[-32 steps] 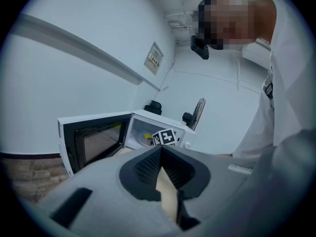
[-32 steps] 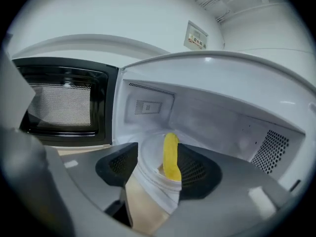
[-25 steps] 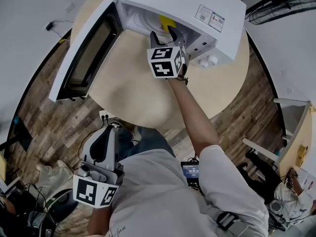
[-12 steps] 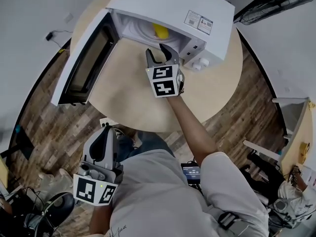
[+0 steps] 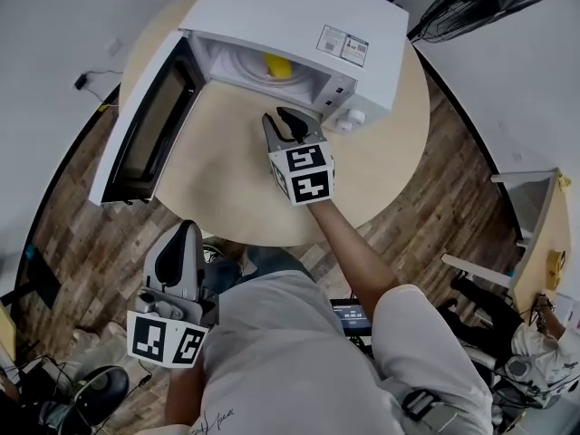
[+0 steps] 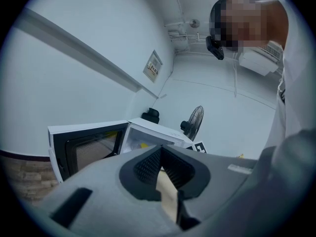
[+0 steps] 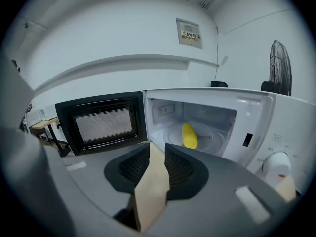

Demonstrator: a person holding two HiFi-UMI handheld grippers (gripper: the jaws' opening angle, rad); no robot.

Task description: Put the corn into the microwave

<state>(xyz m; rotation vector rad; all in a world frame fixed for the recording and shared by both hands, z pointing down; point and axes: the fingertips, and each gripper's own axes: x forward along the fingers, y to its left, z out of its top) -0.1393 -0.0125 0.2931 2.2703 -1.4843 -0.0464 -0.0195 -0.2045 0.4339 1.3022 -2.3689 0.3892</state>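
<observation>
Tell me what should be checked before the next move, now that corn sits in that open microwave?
1. Corn lying on the turntable inside the microwave: ok.
2. Right tongs outside the cavity, above the table: ok.
3. Right tongs empty: ok; jaws have just been closing, apart now, nothing between them.
4. Door shut: not ok, it stands wide open.
5. Door's swing free of the right tongs: cannot tell.
6. Left tongs low beside the person, off the table: ok.

You have bright, even room light; the white microwave [image 5: 290, 16] looks crisp, and shadows on the tabletop [image 5: 217, 175] are faint. Both gripper views bulge and go black at their round edges.
</observation>
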